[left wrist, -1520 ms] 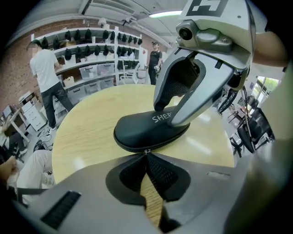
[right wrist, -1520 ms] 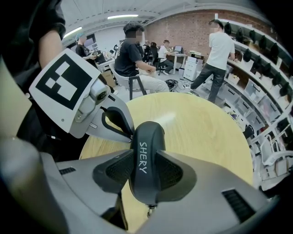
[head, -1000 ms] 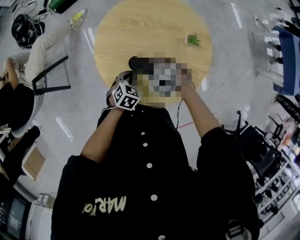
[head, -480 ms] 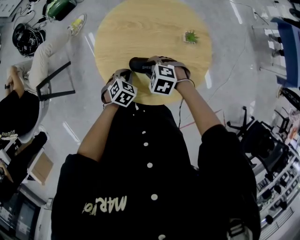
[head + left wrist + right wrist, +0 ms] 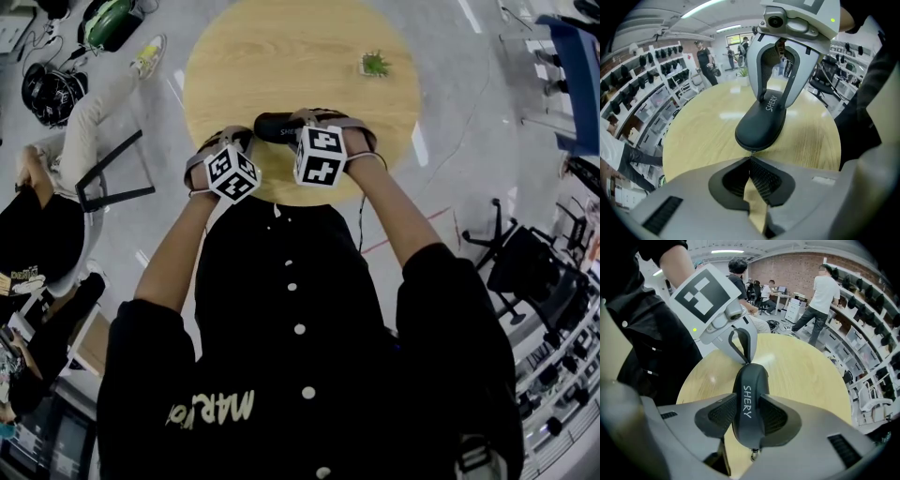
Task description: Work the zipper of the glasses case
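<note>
A black glasses case [image 5: 272,125] printed SHERY lies near the front edge of the round wooden table [image 5: 281,56]. My right gripper [image 5: 311,120] is shut across its middle, with the pads pressing both long sides [image 5: 750,416]. A small metal ring [image 5: 752,455] hangs from the case's near end in the right gripper view. My left gripper [image 5: 750,158] is shut, its tips pinching a small metal zipper pull [image 5: 751,151] at the other rounded end of the case [image 5: 761,126]. The right gripper view shows the left gripper [image 5: 746,361] meeting that end.
A small potted plant [image 5: 375,64] stands at the table's far right. A black chair frame [image 5: 108,173] and a seated person [image 5: 56,141] are on the floor to the left. Shelves and standing people ring the room.
My left gripper has shifted left along the table's front edge and rolled, still closed at the case's end. The right gripper and the case have stayed put.
</note>
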`<state>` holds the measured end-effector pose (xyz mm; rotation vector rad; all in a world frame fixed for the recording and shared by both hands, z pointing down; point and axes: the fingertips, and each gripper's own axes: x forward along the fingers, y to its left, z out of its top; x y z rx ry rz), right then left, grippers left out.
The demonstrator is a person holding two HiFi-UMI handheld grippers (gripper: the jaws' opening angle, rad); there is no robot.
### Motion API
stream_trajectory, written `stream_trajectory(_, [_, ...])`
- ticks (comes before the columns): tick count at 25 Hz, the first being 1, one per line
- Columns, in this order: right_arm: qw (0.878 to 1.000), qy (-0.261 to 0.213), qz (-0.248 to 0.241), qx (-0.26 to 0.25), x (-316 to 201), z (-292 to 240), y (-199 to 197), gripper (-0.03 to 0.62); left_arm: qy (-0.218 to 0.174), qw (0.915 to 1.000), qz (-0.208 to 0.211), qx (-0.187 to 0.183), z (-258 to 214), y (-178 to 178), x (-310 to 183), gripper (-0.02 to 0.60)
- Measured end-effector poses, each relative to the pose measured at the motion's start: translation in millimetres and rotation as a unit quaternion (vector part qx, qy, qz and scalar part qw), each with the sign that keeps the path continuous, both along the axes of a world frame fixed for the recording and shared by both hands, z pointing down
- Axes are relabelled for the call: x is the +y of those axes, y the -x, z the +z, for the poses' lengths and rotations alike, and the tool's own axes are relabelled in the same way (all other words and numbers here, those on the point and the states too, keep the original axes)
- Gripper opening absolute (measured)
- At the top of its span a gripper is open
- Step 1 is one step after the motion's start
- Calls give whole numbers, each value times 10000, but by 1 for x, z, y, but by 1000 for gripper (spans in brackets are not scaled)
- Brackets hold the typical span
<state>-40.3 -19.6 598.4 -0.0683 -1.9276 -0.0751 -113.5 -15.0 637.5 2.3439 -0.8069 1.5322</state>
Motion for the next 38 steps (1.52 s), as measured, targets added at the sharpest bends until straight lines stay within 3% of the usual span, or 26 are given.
stream_trajectory(7, [10000,-53,-60,34,1,1,0,160,-140,9938,1032,-388,2,3,-14,5])
stream_trajectory(13, [10000,-72,-66,-4,0,3,0,161,-275,9799,1861,-663,3,2,-27,5])
stream_trajectory(18, [9999,-88,-67,-43,0,2,-2,161,-395,9613,2591,-854,5,-3,-31,5])
stream_trajectory(29, [9999,-68,-110,-32,1,5,1,163,-595,9184,3773,-1035,2,-16,-46,6])
stream_trajectory(35, [9999,-102,-90,-47,-1,4,-3,164,-685,8845,4453,-1208,0,-32,-53,11])
stream_trajectory(38, [9999,-97,-85,-47,-2,3,-5,164,-681,8784,4575,-1205,-1,-35,-54,11])
